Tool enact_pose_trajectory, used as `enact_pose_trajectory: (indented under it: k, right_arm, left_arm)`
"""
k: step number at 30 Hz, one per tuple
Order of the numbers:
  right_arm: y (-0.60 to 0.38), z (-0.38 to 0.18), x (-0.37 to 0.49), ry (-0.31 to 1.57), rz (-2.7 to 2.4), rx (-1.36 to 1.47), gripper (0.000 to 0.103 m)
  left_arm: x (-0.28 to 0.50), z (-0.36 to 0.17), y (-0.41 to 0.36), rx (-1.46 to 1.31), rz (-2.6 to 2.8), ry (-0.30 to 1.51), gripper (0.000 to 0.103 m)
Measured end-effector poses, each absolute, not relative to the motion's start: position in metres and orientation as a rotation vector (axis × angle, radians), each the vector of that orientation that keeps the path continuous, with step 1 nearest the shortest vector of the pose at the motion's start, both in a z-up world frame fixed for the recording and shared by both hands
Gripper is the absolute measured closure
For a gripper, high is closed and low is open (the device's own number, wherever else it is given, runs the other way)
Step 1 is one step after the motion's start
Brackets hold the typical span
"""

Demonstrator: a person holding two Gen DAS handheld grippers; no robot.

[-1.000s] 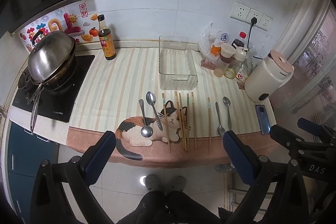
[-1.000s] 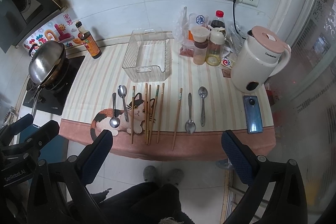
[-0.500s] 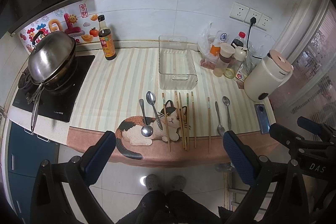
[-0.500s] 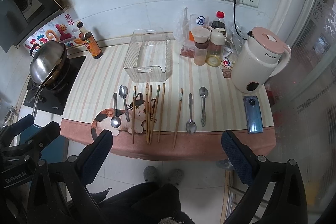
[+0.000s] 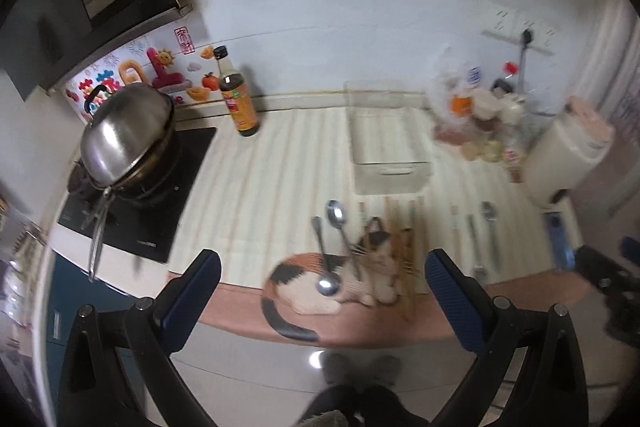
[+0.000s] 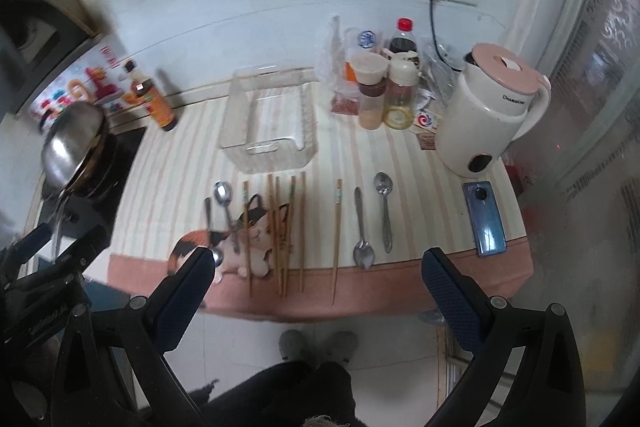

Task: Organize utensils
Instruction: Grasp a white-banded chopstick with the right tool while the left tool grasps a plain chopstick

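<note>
Covering most of the desk (image 6: 420, 167) is a striped cloth with a cat picture at its near edge, and at the back of it stands the empty clear plastic bin (image 6: 269, 123), well apart from both pairs of tongs. Right of the bin sit a white kettle (image 6: 486, 115) and a cluster of condiment jars; a wok rests on the stove at far left. In front of the bin, the utensils lie in a row: two spoons at left (image 6: 224, 205), a bunch of wooden chopsticks (image 6: 286, 227), a lone chopstick (image 6: 337, 227), and two more spoons at right (image 6: 374, 219). The left tongs (image 5: 320, 291) and right tongs (image 6: 316, 283) both hang off the near edge of the desk, spread wide and carrying nothing. Judging by this, sorting has not begun; the step in hand looks like the approach. The next move likely calls for lowering one pair onto a spoon handle or the chopstick bunch, pinching it flat against the cloth, then carrying it to the bin.
</note>
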State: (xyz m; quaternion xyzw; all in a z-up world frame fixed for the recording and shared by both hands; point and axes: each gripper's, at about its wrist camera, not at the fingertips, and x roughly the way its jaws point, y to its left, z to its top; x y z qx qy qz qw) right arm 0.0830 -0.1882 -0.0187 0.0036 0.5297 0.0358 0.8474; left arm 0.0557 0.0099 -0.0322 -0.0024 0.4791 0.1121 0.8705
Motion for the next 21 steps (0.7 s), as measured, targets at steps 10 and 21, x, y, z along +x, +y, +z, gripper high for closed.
enact_pose_trajectory:
  k: [10,21]
  right_arm:
    - [-0.206,-0.148,0.160,1.321,0.009,0.074,0.049]
    - [-0.213,-0.280,0.206,1.548,0.007,0.179,0.075]
  left_arm:
    - [0.130,-0.142,0.019,0.034,0.225,1.211,0.000]
    - [0.189,-0.279,0.001,-0.156,0.048,1.537,0.064]
